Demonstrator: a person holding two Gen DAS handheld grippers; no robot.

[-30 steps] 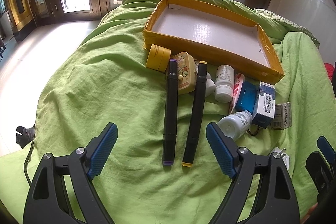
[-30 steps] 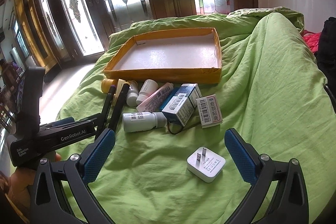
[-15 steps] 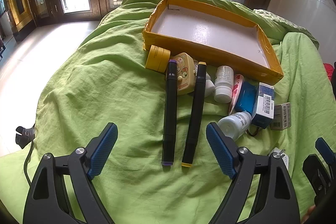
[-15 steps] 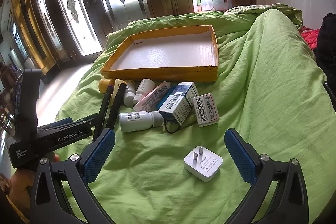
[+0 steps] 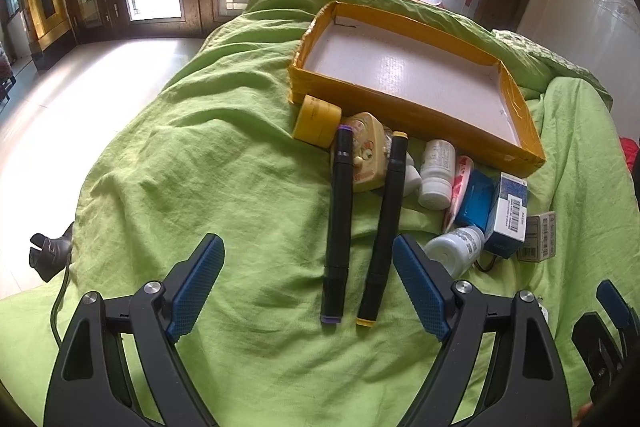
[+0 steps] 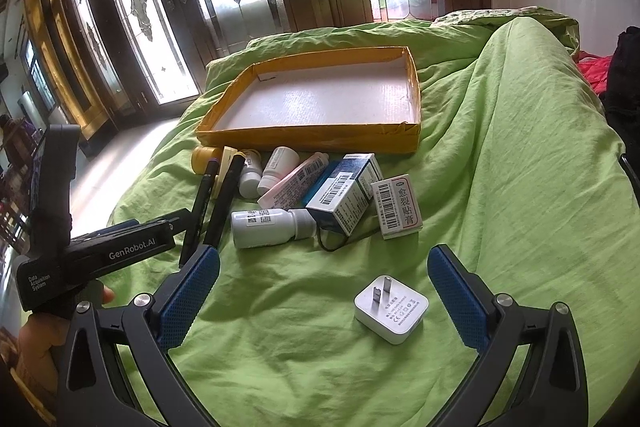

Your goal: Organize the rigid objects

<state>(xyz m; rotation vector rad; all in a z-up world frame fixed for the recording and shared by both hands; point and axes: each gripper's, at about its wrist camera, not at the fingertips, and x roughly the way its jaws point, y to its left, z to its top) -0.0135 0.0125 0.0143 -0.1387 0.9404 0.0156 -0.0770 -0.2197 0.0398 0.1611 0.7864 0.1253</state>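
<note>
Left hand-held gripper spread wide, low over two markers, right hand-held gripper spread around charger plug

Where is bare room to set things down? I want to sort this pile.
The yellow tray floor is bare throughout. Open green sheet lies left of the two markers, and right of the plug. The strip below the tray's near wall is crowded with bottles and boxes.

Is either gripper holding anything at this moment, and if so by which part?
Nothing is held. The left gripper and right gripper are both open above the green sheet.
</note>
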